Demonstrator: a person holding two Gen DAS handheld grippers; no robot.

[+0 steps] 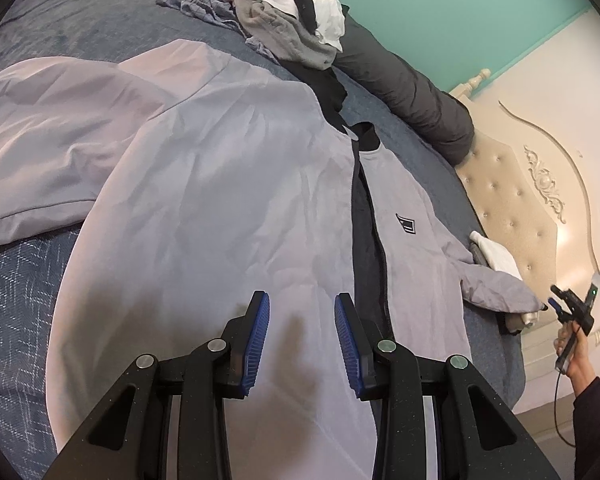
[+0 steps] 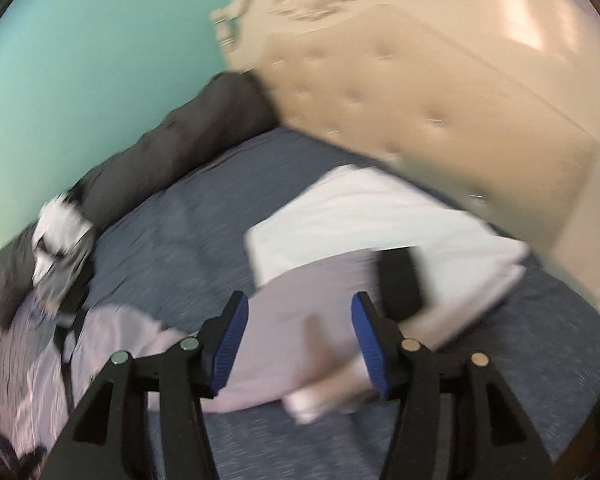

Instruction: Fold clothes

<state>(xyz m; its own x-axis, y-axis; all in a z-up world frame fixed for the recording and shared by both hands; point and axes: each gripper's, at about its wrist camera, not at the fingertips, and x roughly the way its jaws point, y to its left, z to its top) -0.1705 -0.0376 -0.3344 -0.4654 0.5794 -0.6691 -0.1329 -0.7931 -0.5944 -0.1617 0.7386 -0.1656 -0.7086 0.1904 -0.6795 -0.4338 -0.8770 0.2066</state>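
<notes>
A light grey zip jacket point(image 1: 220, 184) lies spread front-up on the blue bed, its dark zipper point(image 1: 370, 240) running down the middle. My left gripper point(image 1: 302, 340) hovers open just above the jacket's lower front, with nothing between its blue pads. One sleeve point(image 1: 496, 288) stretches toward the headboard. In the left wrist view a hand holds my right gripper point(image 1: 572, 304) off the bed's edge beyond that sleeve's cuff. The right wrist view is blurred; there my right gripper point(image 2: 298, 336) stands open above the sleeve point(image 2: 300, 320), not touching it.
A heap of unfolded clothes point(image 1: 296, 12) sits at the far side against a dark grey rolled duvet point(image 1: 412, 92). A folded white garment point(image 2: 380, 216) lies by the cream tufted headboard point(image 1: 520, 200). Blue bedsheet point(image 1: 20, 280) shows on the left.
</notes>
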